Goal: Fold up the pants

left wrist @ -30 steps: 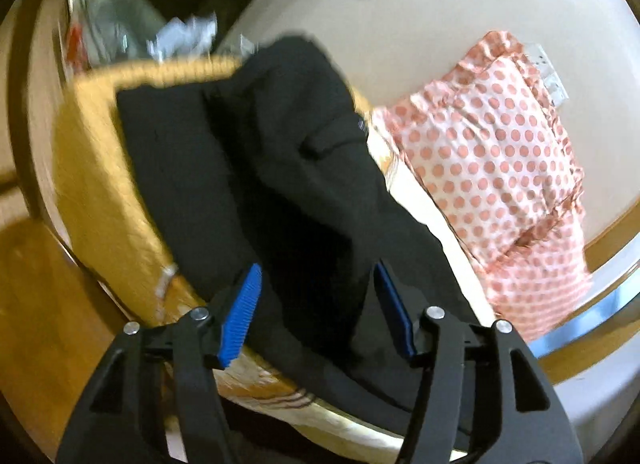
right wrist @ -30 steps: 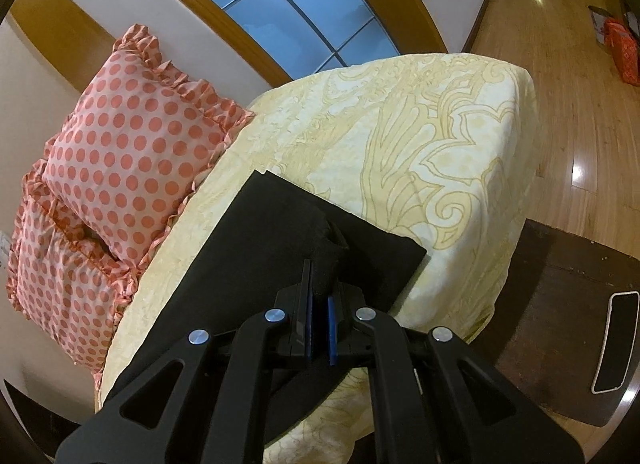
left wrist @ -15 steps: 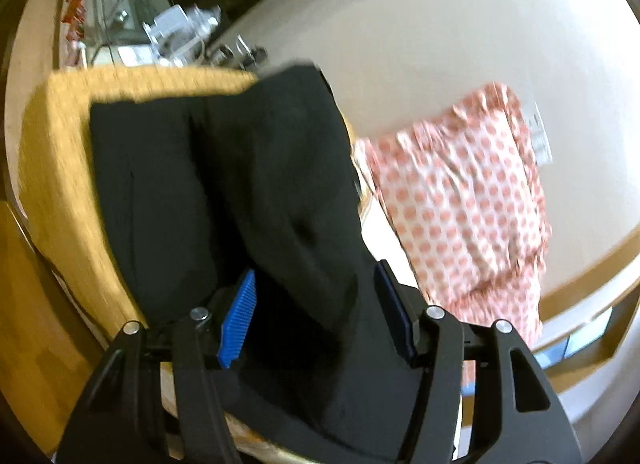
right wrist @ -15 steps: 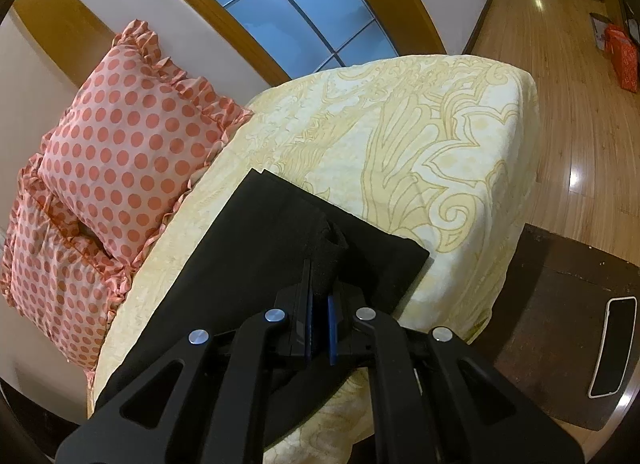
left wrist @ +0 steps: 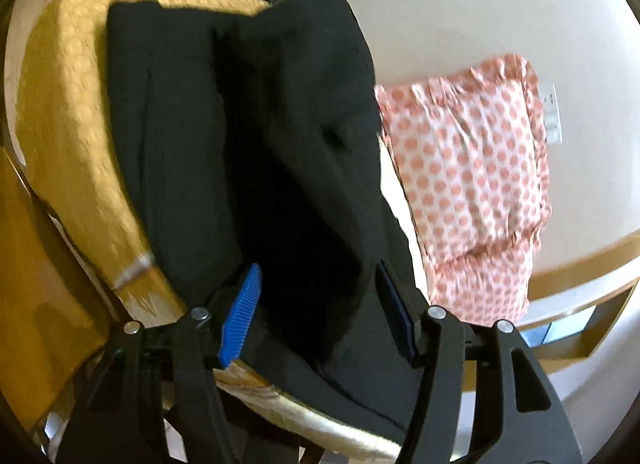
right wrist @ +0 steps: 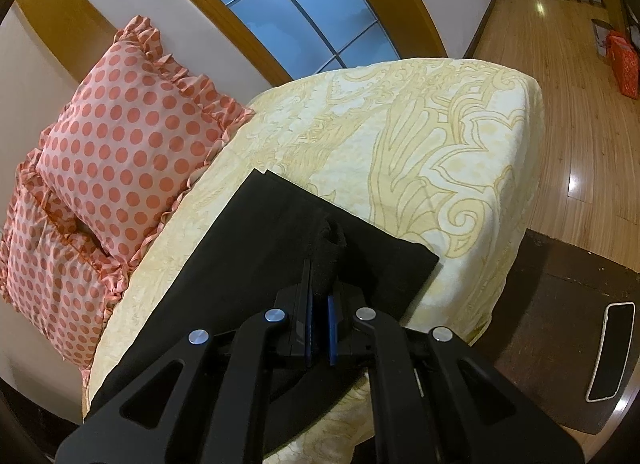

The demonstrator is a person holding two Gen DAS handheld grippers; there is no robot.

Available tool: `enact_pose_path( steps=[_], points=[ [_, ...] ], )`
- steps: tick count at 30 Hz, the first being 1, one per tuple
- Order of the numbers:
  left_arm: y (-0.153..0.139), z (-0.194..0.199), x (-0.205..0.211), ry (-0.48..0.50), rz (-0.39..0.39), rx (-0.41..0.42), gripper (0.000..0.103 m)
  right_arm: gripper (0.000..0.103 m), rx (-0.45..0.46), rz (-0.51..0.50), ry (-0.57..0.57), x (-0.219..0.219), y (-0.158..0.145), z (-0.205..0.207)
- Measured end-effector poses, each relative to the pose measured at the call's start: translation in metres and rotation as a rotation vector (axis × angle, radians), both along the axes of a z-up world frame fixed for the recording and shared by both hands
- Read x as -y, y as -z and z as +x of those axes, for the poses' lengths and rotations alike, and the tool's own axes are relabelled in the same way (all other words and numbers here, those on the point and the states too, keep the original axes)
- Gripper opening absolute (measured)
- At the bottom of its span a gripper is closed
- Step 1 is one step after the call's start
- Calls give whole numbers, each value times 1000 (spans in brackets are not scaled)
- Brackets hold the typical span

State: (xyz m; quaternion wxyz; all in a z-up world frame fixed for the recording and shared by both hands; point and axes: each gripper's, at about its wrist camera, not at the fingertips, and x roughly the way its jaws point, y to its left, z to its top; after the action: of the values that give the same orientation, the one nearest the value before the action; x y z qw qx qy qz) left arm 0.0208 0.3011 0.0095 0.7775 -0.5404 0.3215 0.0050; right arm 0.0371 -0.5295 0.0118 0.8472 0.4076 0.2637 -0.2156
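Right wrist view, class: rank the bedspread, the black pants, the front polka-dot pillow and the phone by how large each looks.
1. Bedspread
2. Black pants, though nearness to the camera inflates them
3. Front polka-dot pillow
4. Phone, clearly smallest

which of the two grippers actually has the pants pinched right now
The right gripper: its jaws are shut on a bunched ridge of the black pants. The left gripper has jaws spread wide around the fabric.

Bare bed lies open beyond the pants; pillows block the left, a wall behind them.
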Motion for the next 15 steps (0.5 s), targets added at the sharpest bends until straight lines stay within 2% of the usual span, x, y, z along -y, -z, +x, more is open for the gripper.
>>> enact_pose_path(
  steps=[2,4,5,8,9,12,15],
  points=[
    [1,8,3,31,-27,21,61,6,1,0,1,0,0,0],
    [3,15,1,26,-86,54,61,5,2,1,1,-1,0,0],
    [2,17,-1,11,-87,69,61,5,4,3,1,0,0,0],
    [-17,13,-18,-123,54,118,61,6,9,6,3,0,0,1],
    [-20,11,-22,-149,73,124,61,6,8,2,1,0,0,2],
    [-21,13,-41,-179,53,138,61,6,4,-11,-3,0,-1,4],
    [-12,25,-41,-138,37,74,52,6,7,-11,-2,-1,0,2]
  ],
)
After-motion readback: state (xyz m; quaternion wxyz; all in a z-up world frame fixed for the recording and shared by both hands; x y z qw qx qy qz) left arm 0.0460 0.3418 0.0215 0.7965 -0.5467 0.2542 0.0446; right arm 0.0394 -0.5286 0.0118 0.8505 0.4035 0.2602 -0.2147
